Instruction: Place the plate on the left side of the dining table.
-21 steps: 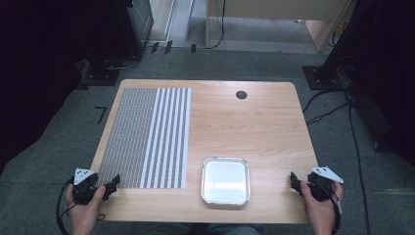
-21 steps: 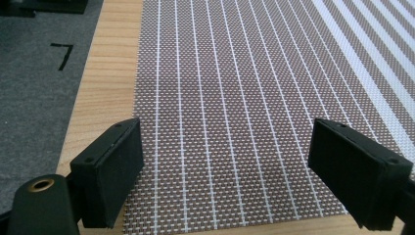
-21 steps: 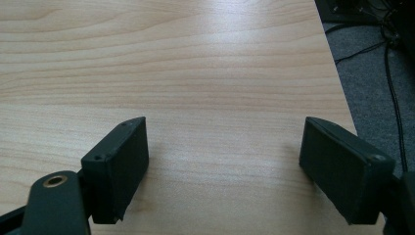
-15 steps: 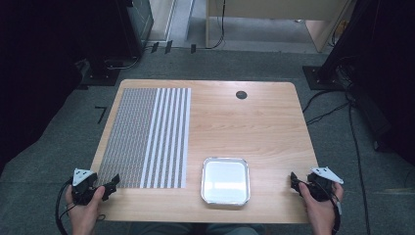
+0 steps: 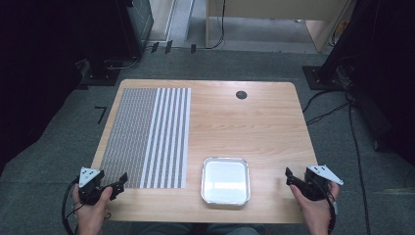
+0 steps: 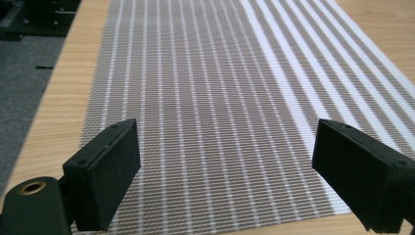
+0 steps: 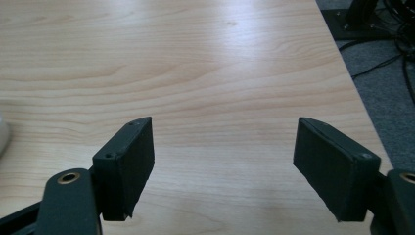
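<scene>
A grey and white striped woven mat (image 5: 147,134) lies flat on the left half of the wooden table (image 5: 264,127). A shallow white tray with a metal rim (image 5: 225,180) sits near the front edge, right of the mat, and looks empty. My left gripper (image 5: 117,182) rests at the front left corner, open, its jaws spread over the mat's near edge (image 6: 215,161). My right gripper (image 5: 289,177) sits at the front right corner, open above bare wood (image 7: 220,98), right of the tray.
A small round dark hole (image 5: 241,94) sits near the table's far edge. Grey carpet surrounds the table, with cables (image 5: 337,105) on the floor at the right and dark equipment stands at both far corners.
</scene>
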Demonstrator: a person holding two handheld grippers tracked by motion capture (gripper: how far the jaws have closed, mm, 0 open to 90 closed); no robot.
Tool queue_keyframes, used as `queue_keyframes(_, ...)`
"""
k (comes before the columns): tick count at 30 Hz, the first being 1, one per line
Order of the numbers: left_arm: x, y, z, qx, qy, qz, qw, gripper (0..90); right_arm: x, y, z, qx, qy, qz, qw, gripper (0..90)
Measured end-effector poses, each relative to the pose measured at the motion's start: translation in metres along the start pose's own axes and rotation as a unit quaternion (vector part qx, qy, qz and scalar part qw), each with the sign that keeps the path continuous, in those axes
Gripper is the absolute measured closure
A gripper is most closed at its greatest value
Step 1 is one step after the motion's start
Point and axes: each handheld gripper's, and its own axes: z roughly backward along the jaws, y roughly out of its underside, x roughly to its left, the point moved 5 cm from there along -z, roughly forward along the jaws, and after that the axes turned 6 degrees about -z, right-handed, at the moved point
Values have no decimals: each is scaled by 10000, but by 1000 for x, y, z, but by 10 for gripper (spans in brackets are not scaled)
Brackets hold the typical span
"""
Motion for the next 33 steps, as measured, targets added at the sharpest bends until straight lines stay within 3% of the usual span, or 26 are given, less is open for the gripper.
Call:
queue_keyframes(15,-45,-9,-5,-134,358,-106,9992,105,29,-5,11,-187,-393,-40,9990,234)
queue_keyframes(19,-58,-12,-6,-210,493,-122,9985,107,39,-6,12,-238,-488,-21,9985,266)
queue_keyframes(33,-94,-15,-11,-255,677,-289,9970,140,67,-1,11,-339,-761,58,9965,352)
